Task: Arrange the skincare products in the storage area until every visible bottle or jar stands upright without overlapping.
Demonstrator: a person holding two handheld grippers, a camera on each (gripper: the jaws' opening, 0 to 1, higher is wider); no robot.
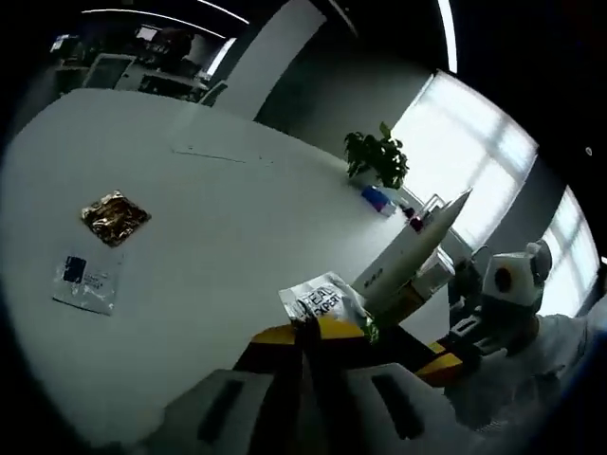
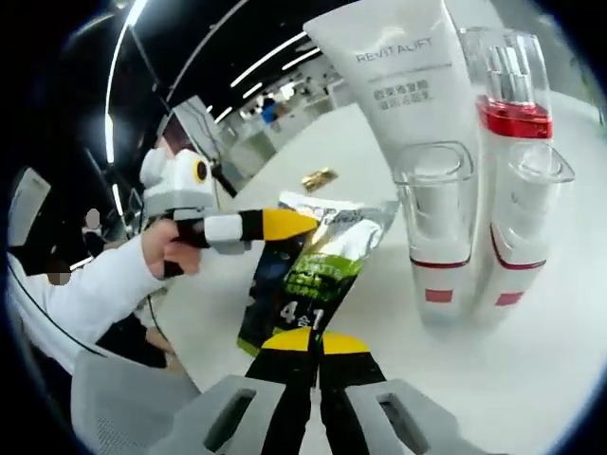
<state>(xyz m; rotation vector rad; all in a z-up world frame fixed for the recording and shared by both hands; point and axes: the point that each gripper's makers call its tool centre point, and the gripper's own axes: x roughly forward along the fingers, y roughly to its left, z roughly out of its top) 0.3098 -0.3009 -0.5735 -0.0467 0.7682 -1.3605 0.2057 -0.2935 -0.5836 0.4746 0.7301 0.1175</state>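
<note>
A green, black and silver sachet [image 2: 313,270] is held off the white table [image 2: 531,379] between both grippers. My right gripper [image 2: 318,346] is shut on its lower edge. My left gripper [image 2: 292,225] reaches in from the left, shut on its upper corner. In the left gripper view that gripper [image 1: 308,332] pinches the sachet [image 1: 322,299], with the right gripper [image 1: 446,358] beyond it. Behind stand a white REVITALIFT tube [image 2: 403,76], two clear-capped bottles [image 2: 434,227] [image 2: 526,227] and a red-collared bottle [image 2: 512,104], all upright.
A gold sachet [image 1: 114,216] and a white-and-blue sachet [image 1: 87,280] lie flat on the table to the left. A potted plant [image 1: 377,156] and a small blue item [image 1: 379,199] sit at the far edge. A person's sleeve [image 2: 85,284] holds the left gripper.
</note>
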